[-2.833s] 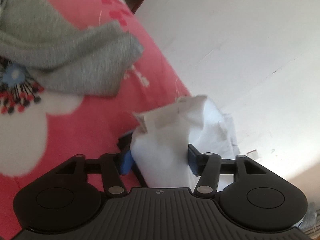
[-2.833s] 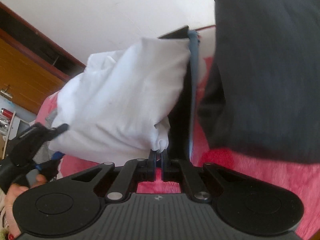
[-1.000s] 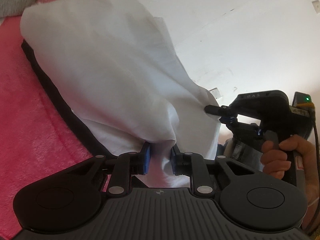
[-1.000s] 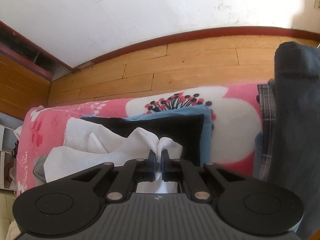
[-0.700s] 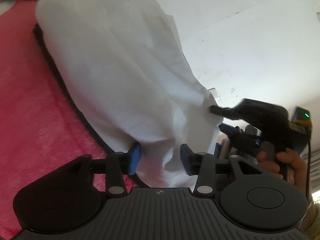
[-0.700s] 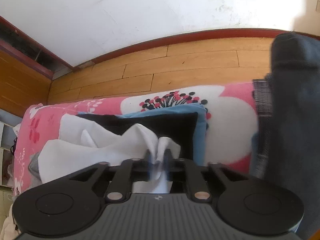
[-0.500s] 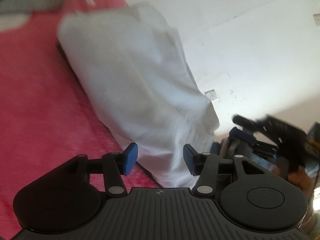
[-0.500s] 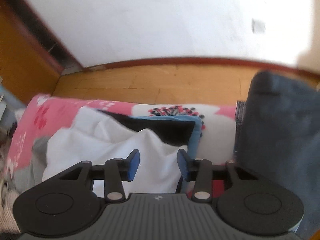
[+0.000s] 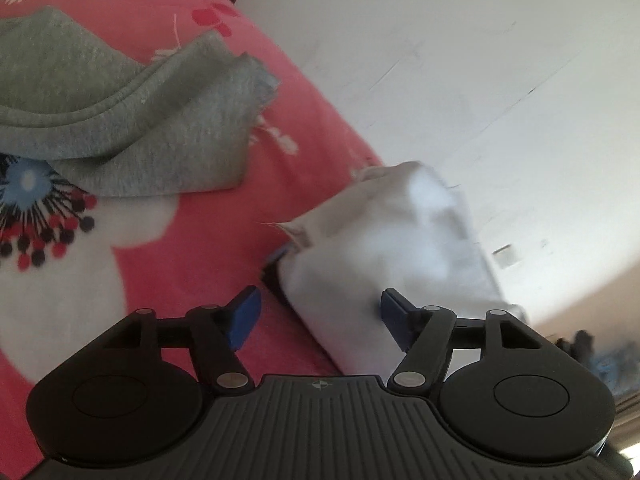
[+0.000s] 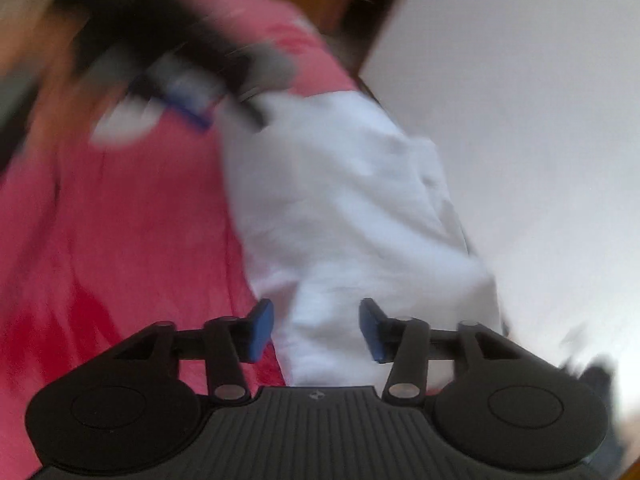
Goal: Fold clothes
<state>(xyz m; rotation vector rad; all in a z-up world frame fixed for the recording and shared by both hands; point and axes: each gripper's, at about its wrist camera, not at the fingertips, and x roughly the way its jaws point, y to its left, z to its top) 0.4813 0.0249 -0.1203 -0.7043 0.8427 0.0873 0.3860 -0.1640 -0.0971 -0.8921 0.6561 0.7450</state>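
Released since a second ago, white garment (image 9: pixel 384 264) now lies bunched at pink blanket (image 9: pixel 160 272) edge; left claw (image 9: pixel 316 316) and right claw (image 10: pixel 316 330) spread wide, empty. Slipping off edge is risked.

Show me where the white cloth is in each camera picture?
Left wrist view: the white cloth lies right of centre, just ahead of the open fingers.
Right wrist view: the white cloth fills the centre, blurred, ahead of the open fingers.
Shared landmark: the pink blanket under it.
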